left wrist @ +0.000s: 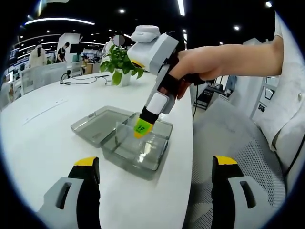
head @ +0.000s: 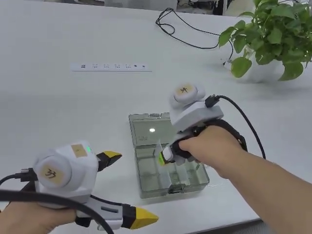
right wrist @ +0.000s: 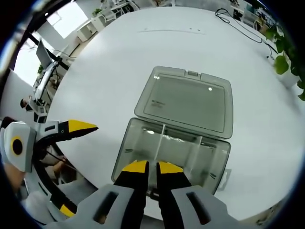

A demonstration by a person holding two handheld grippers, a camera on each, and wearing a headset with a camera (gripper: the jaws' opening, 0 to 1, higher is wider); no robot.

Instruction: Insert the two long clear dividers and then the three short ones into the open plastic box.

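My right claw point(right wrist: 147, 167), pressed together, seats a thin clear divider point(right wrist: 162, 138) in the smoky clear plastic box point(right wrist: 125, 148), I judge; left claw point(left wrist: 156, 162) spread; next: align slots.

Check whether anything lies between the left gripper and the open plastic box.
Nothing visible does. Only bare white table lies between the open left gripper and the open plastic box. The right gripper dips into the box from above, not across that gap.
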